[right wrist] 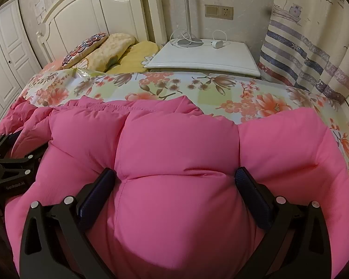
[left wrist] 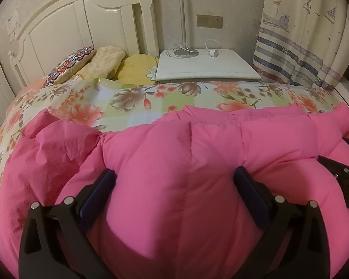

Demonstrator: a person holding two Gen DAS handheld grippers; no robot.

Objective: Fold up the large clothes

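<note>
A puffy pink down jacket (left wrist: 169, 144) lies across the near part of the floral bed (left wrist: 132, 97). My left gripper (left wrist: 174, 179) has its fingers spread wide, with a thick bulge of the jacket between them. A flatter pink part (left wrist: 46, 144) lies to the left. In the right wrist view the same jacket (right wrist: 174, 139) fills the front, and my right gripper (right wrist: 175, 177) is also wide apart with a padded section bulging between the fingers. Each gripper shows at the edge of the other's view: the right one (left wrist: 346, 181), the left one (right wrist: 7, 162).
The floral bedspread (right wrist: 197, 88) stretches beyond the jacket. Pillows (left wrist: 100, 62) lie against a white headboard (left wrist: 65, 23). A white nightstand (left wrist: 204, 65) holds a lamp base and cable. A striped curtain (left wrist: 309, 41) hangs at right; a wardrobe (right wrist: 4, 53) stands at left.
</note>
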